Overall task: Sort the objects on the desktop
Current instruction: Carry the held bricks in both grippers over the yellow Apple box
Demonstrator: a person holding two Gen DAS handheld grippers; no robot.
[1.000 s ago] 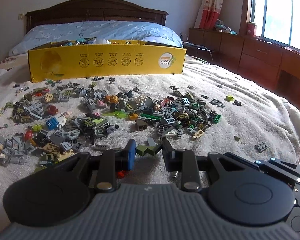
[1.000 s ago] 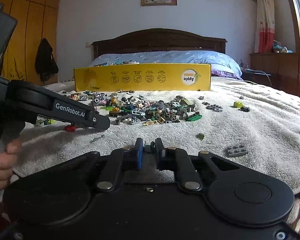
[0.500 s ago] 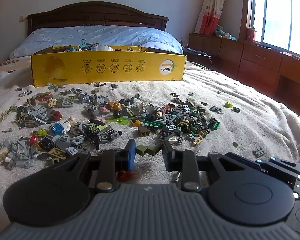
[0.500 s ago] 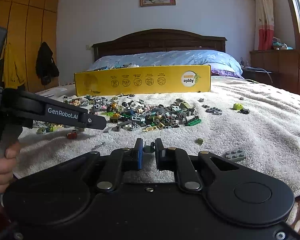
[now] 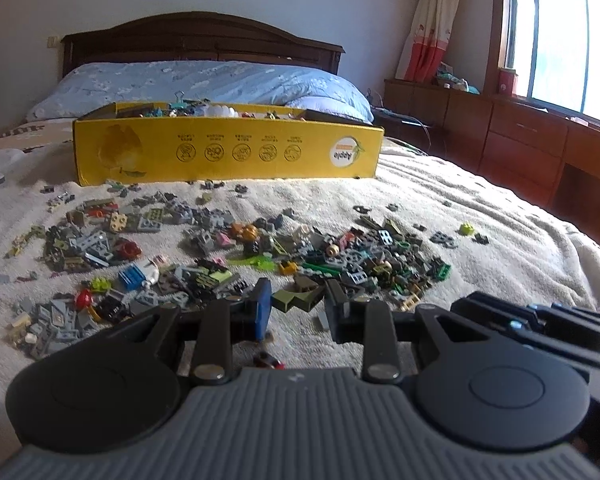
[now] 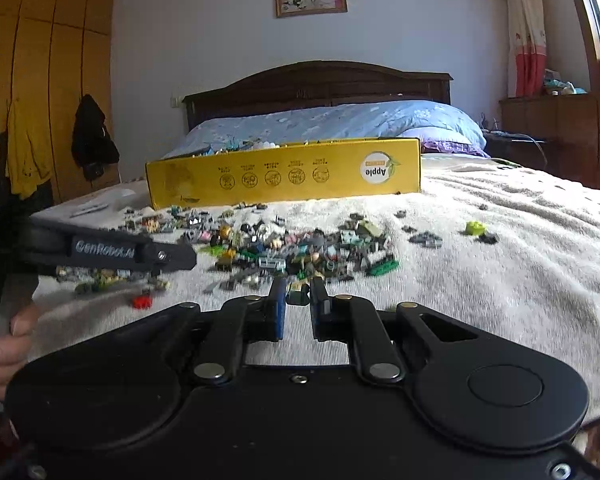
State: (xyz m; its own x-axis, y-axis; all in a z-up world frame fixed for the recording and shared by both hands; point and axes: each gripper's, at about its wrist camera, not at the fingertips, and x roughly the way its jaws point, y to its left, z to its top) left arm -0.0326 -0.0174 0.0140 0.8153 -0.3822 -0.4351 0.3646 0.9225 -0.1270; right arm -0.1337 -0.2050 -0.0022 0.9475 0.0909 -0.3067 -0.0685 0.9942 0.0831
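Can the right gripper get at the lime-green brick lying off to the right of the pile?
Probably not yet. The right gripper is shut on a small dark piece, so its jaws are occupied. The path itself looks free: the lime-green brick lies apart on bare towel, beside only one dark piece.

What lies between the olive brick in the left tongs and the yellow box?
Only low clutter: the olive brick sits gripped in the left tongs, and the loose brick pile covers the towel before the yellow box. Nothing visible rises as high as the box's front wall.
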